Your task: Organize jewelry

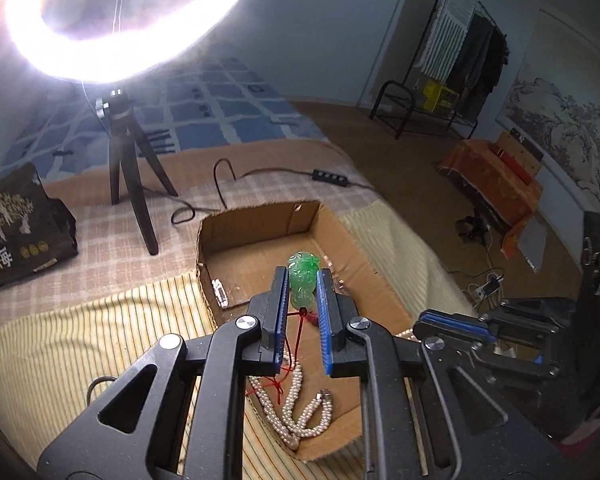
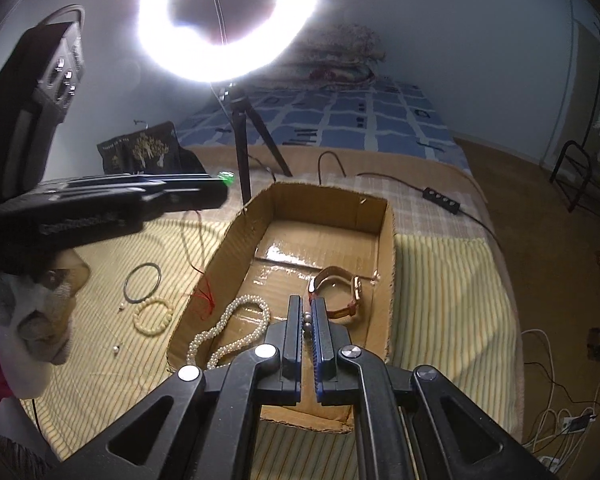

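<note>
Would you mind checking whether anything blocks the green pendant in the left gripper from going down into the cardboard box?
Nothing visible does: the green pendant hangs over the open cardboard box, bare floor beneath.

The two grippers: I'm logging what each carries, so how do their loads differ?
The left gripper grips a green pendant trailing a red cord; the right gripper pinches small dark beads. The left jaws stand wider apart than the right's. Both are above the cardboard box.
</note>
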`<state>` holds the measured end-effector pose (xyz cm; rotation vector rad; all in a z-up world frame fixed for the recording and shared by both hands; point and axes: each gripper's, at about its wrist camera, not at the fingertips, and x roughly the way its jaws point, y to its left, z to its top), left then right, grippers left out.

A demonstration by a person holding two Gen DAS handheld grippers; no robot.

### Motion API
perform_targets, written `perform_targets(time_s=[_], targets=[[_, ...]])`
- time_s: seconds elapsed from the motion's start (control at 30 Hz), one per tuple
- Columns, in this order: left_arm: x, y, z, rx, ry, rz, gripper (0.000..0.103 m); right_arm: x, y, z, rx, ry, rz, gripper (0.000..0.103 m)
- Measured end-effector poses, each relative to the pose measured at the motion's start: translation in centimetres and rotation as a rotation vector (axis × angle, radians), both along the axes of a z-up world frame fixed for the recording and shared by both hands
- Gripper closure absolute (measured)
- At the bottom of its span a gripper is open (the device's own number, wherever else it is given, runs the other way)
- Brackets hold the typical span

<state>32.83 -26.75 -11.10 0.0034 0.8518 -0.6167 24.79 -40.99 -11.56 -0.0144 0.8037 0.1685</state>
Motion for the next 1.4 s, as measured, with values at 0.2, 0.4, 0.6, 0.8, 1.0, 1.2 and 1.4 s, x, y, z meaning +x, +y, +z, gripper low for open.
perform_targets(time_s=[0.2, 0.4, 0.6, 0.8, 1.0, 1.2, 1.4], targets=[[1.1, -0.3, -1.7, 0.023, 0.02, 0.01, 0.091, 0.5, -0.2, -1.8, 0.01, 0.025, 0.001, 0.102], [1.5, -0.6, -2.1, 0.037, 0.019, 0.01, 0.091, 0.4, 0.0, -2.9, 0.012, 0.046, 0.014, 0.101], [1.6, -0.9, -2.5, 0.06, 0.041, 0.01, 0.072, 0.2, 0.0, -2.9, 0.006, 0.03, -0.003, 0.055], [1.1, -0.4, -2.2, 0.073, 0.022, 0.008, 0.06, -0.4, 0.0, -2.5, 0.001, 0.006, -0.03, 0.018], [0.3, 0.4, -1.4, 0.075, 0.011, 0.011, 0.059, -0.8, 0.7, -2.3, -0.025, 0.011, -0.047, 0.013], [-0.7, 2.0, -0.1, 0.081, -0.011, 0.024, 0.059, -1.7, 1.6, -1.4, -0.043, -0.002, -0.043, 0.011], [-2.3, 5.2, 1.7, 0.111, -0.058, 0.054, 0.059, -2.9, 2.7, -0.5, -0.046, -0.016, -0.04, 0.008]])
